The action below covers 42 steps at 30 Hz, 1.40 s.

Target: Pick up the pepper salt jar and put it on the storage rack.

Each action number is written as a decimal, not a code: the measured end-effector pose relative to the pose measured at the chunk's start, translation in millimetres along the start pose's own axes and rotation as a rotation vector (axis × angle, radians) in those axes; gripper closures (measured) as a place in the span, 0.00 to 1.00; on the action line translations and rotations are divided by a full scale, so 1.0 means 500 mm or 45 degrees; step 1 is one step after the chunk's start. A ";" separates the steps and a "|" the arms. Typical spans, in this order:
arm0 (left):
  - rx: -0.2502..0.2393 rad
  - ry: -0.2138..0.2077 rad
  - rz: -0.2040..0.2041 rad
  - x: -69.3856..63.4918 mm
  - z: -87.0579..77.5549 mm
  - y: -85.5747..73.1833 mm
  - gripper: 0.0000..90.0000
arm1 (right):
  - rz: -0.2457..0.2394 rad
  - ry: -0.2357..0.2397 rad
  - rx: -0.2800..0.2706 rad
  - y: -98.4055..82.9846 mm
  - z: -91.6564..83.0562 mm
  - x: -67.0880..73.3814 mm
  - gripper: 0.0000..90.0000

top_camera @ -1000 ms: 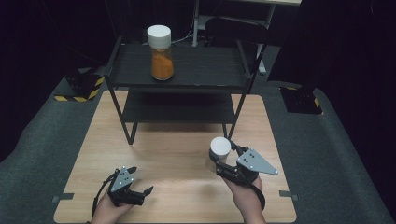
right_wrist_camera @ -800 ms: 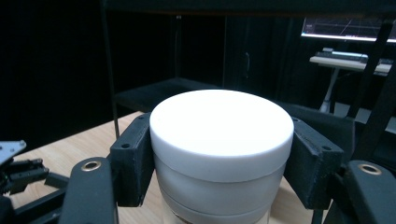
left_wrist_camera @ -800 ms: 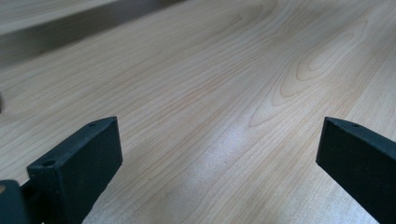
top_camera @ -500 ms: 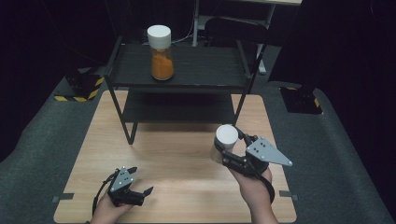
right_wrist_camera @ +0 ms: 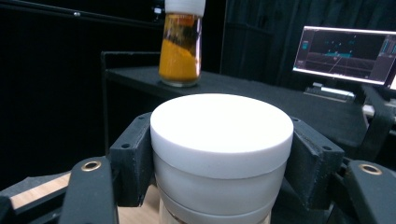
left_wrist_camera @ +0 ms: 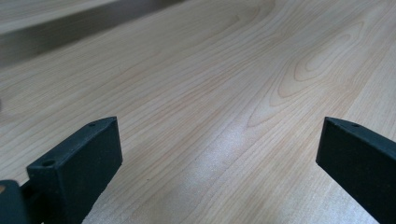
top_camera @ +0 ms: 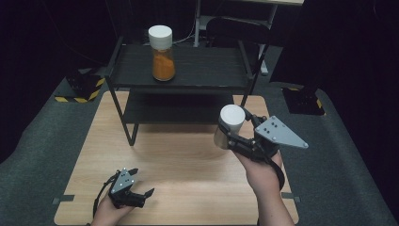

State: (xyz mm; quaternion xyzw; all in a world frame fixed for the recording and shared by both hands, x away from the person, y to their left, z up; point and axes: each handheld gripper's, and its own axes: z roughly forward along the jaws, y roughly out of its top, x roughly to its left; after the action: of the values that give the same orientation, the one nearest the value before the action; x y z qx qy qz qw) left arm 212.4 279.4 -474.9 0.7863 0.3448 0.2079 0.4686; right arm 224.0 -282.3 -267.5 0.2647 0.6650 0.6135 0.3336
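White-lidded and round, the small jar [top_camera: 231,123] is clamped just below its cap between the jaws of the right gripper [top_camera: 237,134], lifted clear of the pale wooden table [top_camera: 188,160]. I'd judge the pickup done and the placing still ahead, likely onto the black two-tier shelf [top_camera: 207,70] where a glass jar of orange powder [top_camera: 162,54] already stands, well apart. The left gripper [top_camera: 134,190] rests low near the table's edge, jaws apart and empty. Nothing blocks the way.

A white lid is seen on the jar [top_camera: 230,126]. Orange powder under a white cap is seen in the bottle [top_camera: 162,52] on the black shelf [top_camera: 202,70]. Pale wood grain is shown by the table [top_camera: 188,160] below the shelf; yellow-and-black stripes mark a block [top_camera: 77,92] left of the shelf.
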 end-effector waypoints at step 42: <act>-0.022 -0.010 -0.028 0.008 -0.005 -0.008 0.01 | 0.005 -0.121 -0.021 0.183 0.195 -0.025 0.37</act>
State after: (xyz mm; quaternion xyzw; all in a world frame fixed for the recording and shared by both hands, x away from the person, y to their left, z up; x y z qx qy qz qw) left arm 212.0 284.9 -477.0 0.7792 0.3499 0.2027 0.4789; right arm 301.6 -219.9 -177.7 0.2920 0.6428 0.6063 0.3660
